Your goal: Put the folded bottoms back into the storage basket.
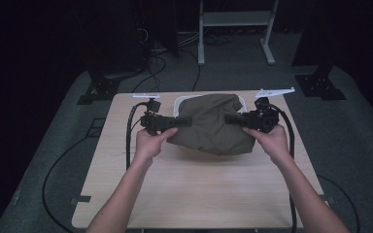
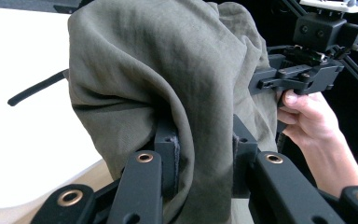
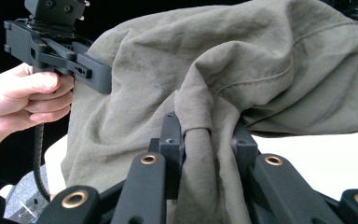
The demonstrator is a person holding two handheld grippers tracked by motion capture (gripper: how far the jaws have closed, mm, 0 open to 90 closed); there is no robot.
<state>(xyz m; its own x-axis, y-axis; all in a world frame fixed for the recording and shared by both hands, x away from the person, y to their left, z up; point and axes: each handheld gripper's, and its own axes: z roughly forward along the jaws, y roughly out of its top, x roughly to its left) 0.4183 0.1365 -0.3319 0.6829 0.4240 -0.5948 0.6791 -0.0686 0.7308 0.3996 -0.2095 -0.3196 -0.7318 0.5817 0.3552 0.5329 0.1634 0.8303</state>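
Olive-green garment (image 1: 211,124) hangs at frame centre above the white basin (image 1: 178,103). Left gripper (image 1: 187,120) and right gripper (image 1: 229,118) each pinch an opposite edge fold, jaws clamped on cloth, likely to spread it.

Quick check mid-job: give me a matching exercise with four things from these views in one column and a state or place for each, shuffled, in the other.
Things:
1. left tool
2. right tool
3. olive cloth
4. white tub

States or places:
A. behind and under the cloth, at the far side of the table
B. shut on the cloth's right edge
C. hanging bunched between both tools
D. shut on the cloth's left edge

Pairs: 1-D, 2-B, 3-C, 4-A
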